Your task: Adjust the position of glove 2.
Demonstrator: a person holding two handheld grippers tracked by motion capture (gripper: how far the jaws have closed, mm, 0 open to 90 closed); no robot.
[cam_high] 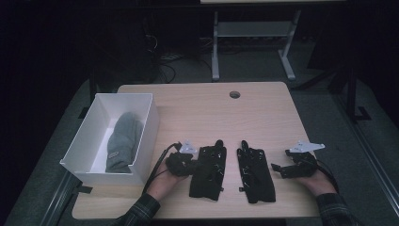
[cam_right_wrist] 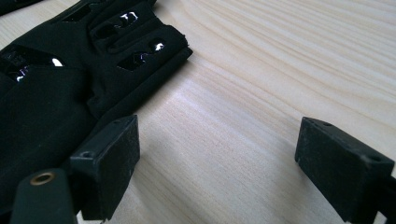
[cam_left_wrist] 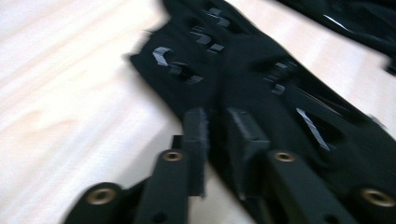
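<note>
On the wooden table (cam_high: 263, 113), the left gripper (cam_high: 189, 162) pinches the left black glove's (cam_high: 208, 172) edge to lift it; the right gripper's (cam_high: 278, 169) jaws wait apart beside the other glove (cam_high: 255, 175).

- The high view looks forward and down over the whole table (cam_high: 263, 113).
- The left gripper view sits low, close over the left glove (cam_left_wrist: 261, 93).
- The right gripper view skims the tabletop beside the right glove (cam_right_wrist: 70, 84); both gloves also appear lower centre of the high view.
</note>
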